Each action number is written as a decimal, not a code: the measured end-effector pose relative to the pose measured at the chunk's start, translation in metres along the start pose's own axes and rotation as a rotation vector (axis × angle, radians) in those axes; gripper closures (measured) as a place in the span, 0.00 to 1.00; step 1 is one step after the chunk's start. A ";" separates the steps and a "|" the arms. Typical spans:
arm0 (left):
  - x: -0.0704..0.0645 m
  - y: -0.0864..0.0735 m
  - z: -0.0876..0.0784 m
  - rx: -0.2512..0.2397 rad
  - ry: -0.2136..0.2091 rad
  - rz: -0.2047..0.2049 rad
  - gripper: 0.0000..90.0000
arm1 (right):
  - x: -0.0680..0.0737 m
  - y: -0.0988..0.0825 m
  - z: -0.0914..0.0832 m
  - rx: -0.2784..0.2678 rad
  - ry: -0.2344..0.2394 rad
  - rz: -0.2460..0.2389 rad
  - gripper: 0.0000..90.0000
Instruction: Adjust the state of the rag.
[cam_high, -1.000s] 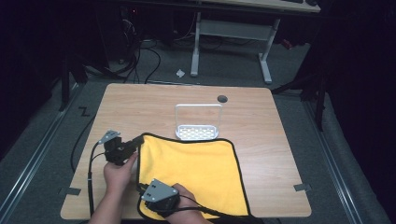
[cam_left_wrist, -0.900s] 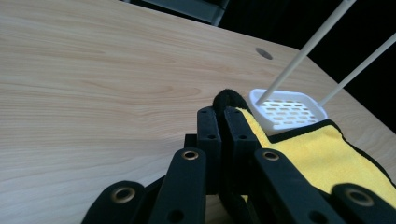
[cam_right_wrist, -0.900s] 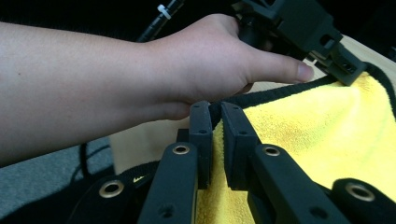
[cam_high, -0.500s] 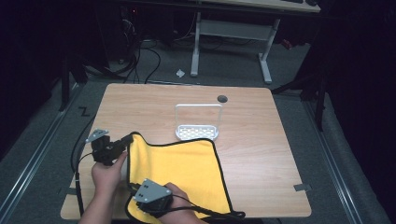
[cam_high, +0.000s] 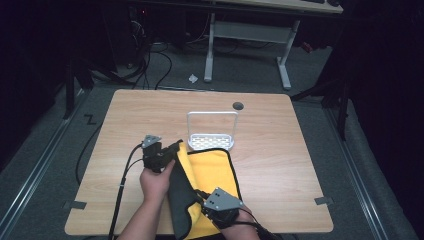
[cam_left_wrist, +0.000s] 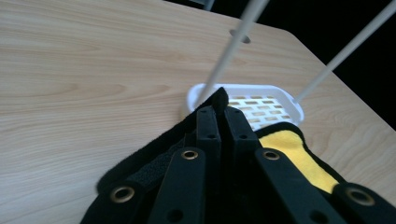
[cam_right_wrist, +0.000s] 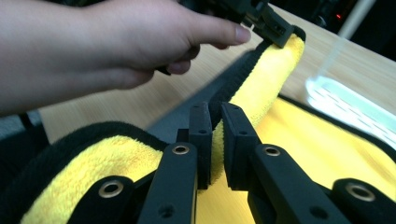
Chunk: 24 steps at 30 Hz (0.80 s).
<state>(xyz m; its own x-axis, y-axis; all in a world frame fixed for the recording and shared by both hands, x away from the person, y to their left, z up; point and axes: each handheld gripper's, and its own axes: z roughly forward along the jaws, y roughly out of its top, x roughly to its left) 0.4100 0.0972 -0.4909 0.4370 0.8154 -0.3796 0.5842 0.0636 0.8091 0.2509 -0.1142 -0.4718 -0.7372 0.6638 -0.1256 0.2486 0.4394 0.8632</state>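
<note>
Both grippers, left gripper and right gripper, clamp the yellow cloth's left edge; fold partly complete, right half flat.

- White perforated basket with a tall wire handle, mid-table
- Round cable hole near the wooden table's far edge
- White-legged desk beyond

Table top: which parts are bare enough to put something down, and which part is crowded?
Bare wood lies across the table right of the yellow cloth, along the far edge behind the white basket, and at the far-left corner. The near middle is crowded: both tools, left and right, grip the cloth there.
</note>
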 end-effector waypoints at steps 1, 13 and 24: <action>-0.005 0.000 0.005 0.003 -0.004 0.004 0.96 | -0.003 -0.004 -0.003 0.004 -0.007 0.006 0.93; -0.046 0.003 0.042 0.058 -0.012 0.055 0.95 | -0.034 -0.037 -0.028 0.062 -0.068 0.047 0.93; -0.061 0.003 0.055 0.092 -0.015 0.079 0.95 | -0.047 -0.052 -0.041 0.092 -0.098 0.075 0.93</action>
<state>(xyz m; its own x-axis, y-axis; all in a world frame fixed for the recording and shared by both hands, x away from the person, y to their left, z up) 0.4227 0.0155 -0.4899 0.4939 0.8073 -0.3230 0.6072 -0.0543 0.7927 0.2469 -0.1932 -0.4907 -0.6508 0.7507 -0.1136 0.3605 0.4373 0.8239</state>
